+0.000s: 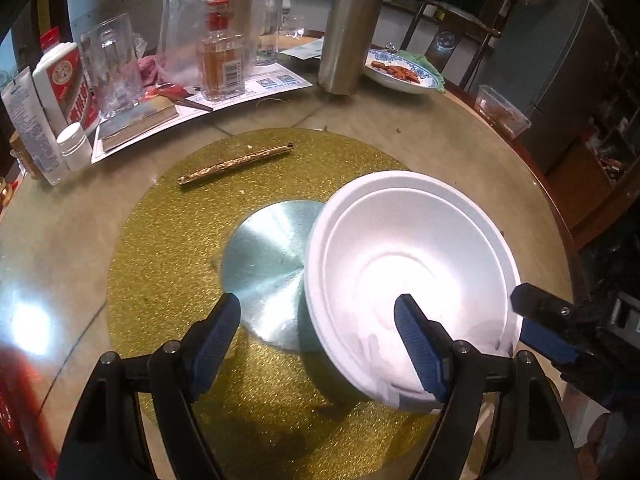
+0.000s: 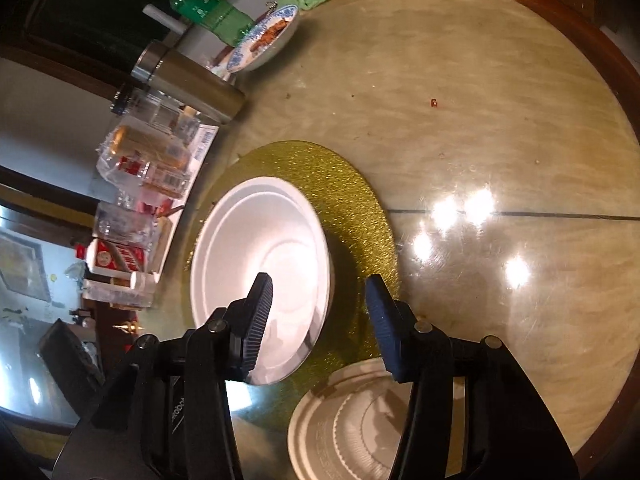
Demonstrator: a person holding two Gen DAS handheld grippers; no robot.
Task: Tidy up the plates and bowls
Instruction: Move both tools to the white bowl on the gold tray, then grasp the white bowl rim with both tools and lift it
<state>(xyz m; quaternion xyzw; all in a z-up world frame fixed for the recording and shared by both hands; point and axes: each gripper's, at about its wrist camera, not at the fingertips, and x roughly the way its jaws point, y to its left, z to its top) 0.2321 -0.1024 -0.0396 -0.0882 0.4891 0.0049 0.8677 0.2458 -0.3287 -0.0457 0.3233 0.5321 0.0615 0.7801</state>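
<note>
We see a round table (image 2: 500, 80) with a brown rim, and from 12 to 3 o'clock in the right wrist view its top is bare and wide. A gold mat (image 1: 168, 248) lies in the middle with a shiny silver disc (image 1: 264, 272) at its center. At 10 to 12 o'clock in the left wrist view the far side is crowded: a steel flask (image 1: 352, 32), a glass bottle (image 1: 220, 64), a red and white box (image 1: 64, 84) and a blue plate with food (image 1: 400, 72). A thin gold stick (image 1: 236, 162) lies on the mat. The white bowl (image 1: 412, 280) sits tilted on the mat, at 3 o'clock from the disc. Our left tongs (image 1: 320, 320) are wide open; one finger is over the bowl's inside, the other over the mat. Our right tongs (image 2: 320, 296) are open too, with the bowl's edge between the fingers, not squeezed. A ridged white plate (image 2: 352, 424) lies at 6 o'clock, under the right tongs.
</note>
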